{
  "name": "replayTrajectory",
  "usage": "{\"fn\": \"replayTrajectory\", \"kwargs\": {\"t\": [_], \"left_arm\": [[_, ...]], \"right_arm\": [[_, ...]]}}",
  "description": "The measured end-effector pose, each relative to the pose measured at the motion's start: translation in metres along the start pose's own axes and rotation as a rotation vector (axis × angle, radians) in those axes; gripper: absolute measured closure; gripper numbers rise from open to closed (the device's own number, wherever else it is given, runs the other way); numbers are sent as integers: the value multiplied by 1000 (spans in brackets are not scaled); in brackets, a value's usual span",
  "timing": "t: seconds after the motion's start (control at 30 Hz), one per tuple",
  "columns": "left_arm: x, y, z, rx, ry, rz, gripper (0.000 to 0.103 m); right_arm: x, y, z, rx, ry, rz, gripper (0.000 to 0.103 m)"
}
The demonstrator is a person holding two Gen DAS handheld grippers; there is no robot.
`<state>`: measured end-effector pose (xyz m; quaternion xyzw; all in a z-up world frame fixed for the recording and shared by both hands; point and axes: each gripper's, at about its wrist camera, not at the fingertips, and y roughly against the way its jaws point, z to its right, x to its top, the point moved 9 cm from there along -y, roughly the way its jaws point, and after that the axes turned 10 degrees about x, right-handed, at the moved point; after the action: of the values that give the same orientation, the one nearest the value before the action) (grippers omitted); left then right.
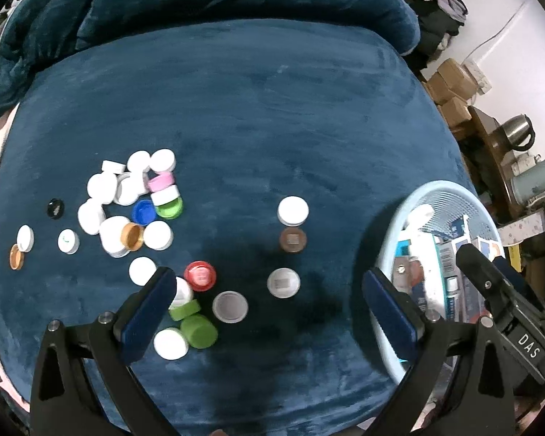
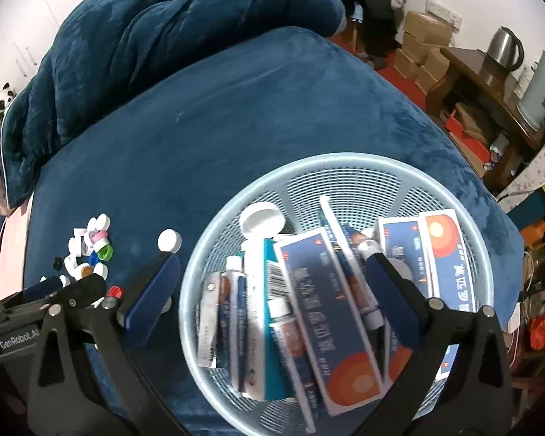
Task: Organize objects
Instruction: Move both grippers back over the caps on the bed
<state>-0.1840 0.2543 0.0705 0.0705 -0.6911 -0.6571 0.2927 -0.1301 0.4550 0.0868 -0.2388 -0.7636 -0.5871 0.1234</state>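
The left gripper (image 1: 269, 298) hung wide open over the blue velvet bedspread (image 1: 236, 109), holding nothing, its blue-padded fingers (image 1: 149, 312) spread to either side of a loose group of bottle caps. Between the fingers lay a grey-centred white cap (image 1: 230, 306) and a white cap with a printed label (image 1: 283, 282); farther off sat a brown cap (image 1: 293, 239) and, just beyond it, a plain white cap (image 1: 293, 210). Beside the left finger were a red cap (image 1: 200, 275) and two green caps (image 1: 198, 331), one partly hidden by the pad. To the far left a dense heap of mostly white caps (image 1: 127, 200) held a pink one (image 1: 160, 182), a blue one (image 1: 144, 212) and a gold-rimmed one (image 1: 132, 237), with a black cap (image 1: 55, 208) lying apart at the left. On the right stood a pale blue mesh basket (image 2: 345, 167), which the right gripper (image 2: 272, 290) hovered above, likewise released and empty, one finger outside the rim on the left and the other over the contents. Inside the basket lay blue-and-orange medicine boxes (image 2: 330, 312), several ointment tubes (image 2: 236, 312) and a white lid (image 2: 262, 220). A steel kettle (image 2: 505, 49) stood on a dark wooden table (image 2: 472, 80) at the far right.
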Motion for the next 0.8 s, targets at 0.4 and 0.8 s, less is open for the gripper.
{"fn": "replayTrajectory", "kwargs": {"t": [0.4, 0.8], "left_arm": [[-4, 6, -49, 47, 44, 12, 1], [-11, 6, -94, 86, 83, 13, 1]], "right_arm": [[-3, -9, -41, 19, 75, -24, 0], [-11, -20, -82, 29, 158, -55, 0]]}}
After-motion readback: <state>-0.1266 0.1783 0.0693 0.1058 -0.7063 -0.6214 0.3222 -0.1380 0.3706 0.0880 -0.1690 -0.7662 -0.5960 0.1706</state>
